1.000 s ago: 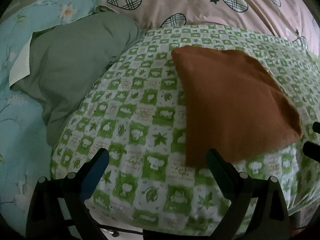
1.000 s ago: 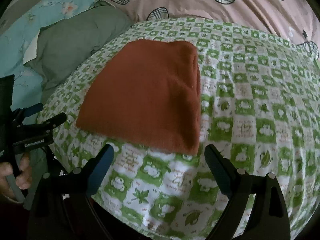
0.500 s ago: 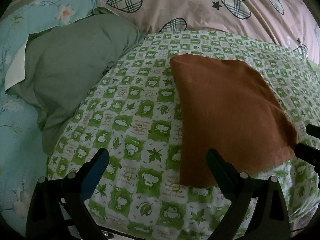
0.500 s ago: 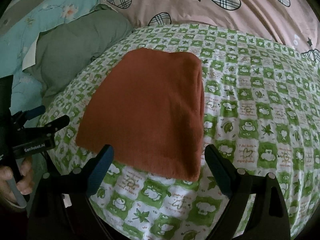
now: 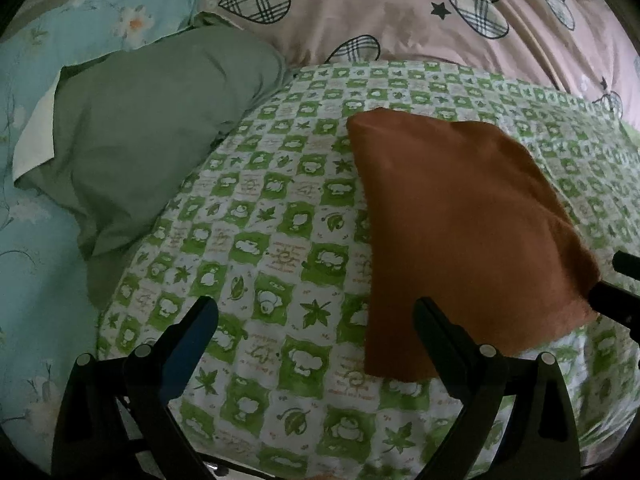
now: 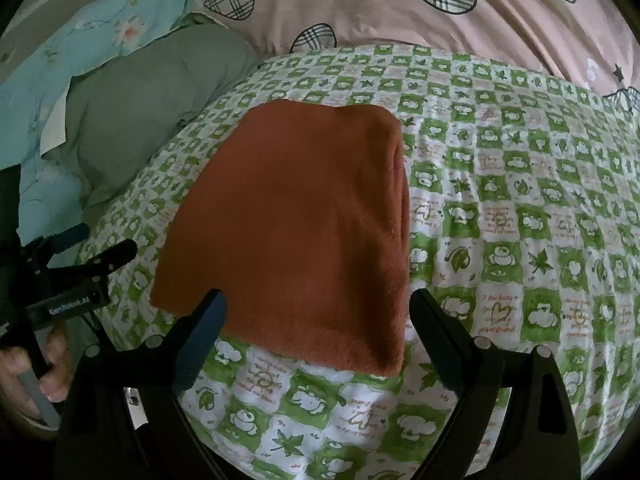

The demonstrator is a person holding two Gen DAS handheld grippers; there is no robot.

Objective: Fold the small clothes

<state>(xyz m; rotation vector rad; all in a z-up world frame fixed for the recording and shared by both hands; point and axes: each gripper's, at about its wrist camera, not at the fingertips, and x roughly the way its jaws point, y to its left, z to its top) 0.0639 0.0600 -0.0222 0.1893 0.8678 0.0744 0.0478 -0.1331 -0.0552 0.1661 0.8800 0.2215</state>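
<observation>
Right wrist view first: my right hand-held gripper (image 6: 316, 316) hangs with its fingers spread wide, gripping nothing, right over the near edge of the orange cloth (image 6: 296, 232). On the left wrist view, my left hand-held gripper (image 5: 316, 320) is spread just as wide and empty too, its right finger over the cloth's near left corner. The cloth lies flat on the green checked sheet (image 6: 520, 208) of the bed, and a doubled, rounded edge along its right side tells me it is already folded at least once. So I judge I am lining up for the next fold: both sides need to come down onto the near corners, pinch the top layers cleanly, and carry them toward the far edge without dragging the sheet along. That soft sheet is the risk, since it could bunch up into the pinch. Further out, a grey-green pillow (image 5: 152, 128) sits to the left, well apart from the cloth, with a blue floral cover (image 5: 32, 272) beyond it and a pink quilt with plaid hearts (image 6: 460, 20) behind. None of them blocks the fold path.
</observation>
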